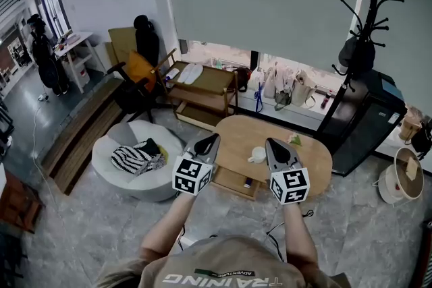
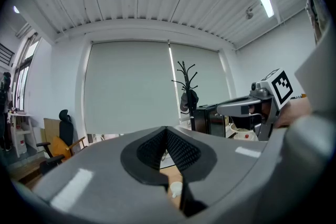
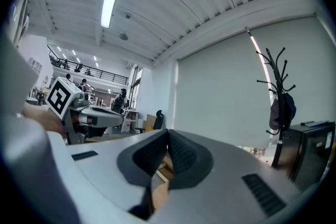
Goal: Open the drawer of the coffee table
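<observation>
Two claws, the left gripper (image 1: 210,140) and the right gripper (image 1: 274,144), are hovering shut and empty at the coffee table's (image 1: 312,160) near edge. The drawer (image 1: 235,181) is sitting under that edge, running along it, lower than both and seemingly nearer the left.

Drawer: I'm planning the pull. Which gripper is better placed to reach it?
Left, probably. In the head view the drawer sits under the table at its near left side, closer to the left gripper; the right gripper shows further right. Both have shut jaws.
</observation>
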{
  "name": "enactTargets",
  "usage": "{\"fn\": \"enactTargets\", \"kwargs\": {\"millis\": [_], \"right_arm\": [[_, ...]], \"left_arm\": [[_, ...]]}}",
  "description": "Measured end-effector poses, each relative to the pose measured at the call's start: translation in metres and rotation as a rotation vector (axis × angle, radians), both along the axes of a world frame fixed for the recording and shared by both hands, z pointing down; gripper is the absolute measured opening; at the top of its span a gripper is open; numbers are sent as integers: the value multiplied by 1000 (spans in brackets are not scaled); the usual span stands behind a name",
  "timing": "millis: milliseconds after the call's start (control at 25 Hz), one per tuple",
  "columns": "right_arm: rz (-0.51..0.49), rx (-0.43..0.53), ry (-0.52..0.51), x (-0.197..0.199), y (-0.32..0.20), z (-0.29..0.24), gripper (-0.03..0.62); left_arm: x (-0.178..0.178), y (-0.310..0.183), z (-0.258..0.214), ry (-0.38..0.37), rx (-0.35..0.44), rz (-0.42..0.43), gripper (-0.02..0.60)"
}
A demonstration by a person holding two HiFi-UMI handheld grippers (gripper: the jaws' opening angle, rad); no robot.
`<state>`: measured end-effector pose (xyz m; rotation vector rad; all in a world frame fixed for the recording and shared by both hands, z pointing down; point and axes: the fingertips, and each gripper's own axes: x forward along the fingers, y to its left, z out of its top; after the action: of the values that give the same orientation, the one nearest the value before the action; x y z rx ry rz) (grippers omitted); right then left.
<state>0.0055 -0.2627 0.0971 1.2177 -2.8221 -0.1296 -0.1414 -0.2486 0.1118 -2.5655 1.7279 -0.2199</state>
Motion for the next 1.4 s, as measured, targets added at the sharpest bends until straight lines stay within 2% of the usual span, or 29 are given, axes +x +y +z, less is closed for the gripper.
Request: {"fn": "enactTargets", "kwargs": {"millis": [520, 1400], "right_arm": [[2, -34, 7, 0, -1, 12, 6], [-5, -32, 12, -6, 3, 15, 5]], "left_arm": [[-1, 0, 10, 0, -22, 1, 6], [2, 2, 22, -32, -37, 28, 6]]}}
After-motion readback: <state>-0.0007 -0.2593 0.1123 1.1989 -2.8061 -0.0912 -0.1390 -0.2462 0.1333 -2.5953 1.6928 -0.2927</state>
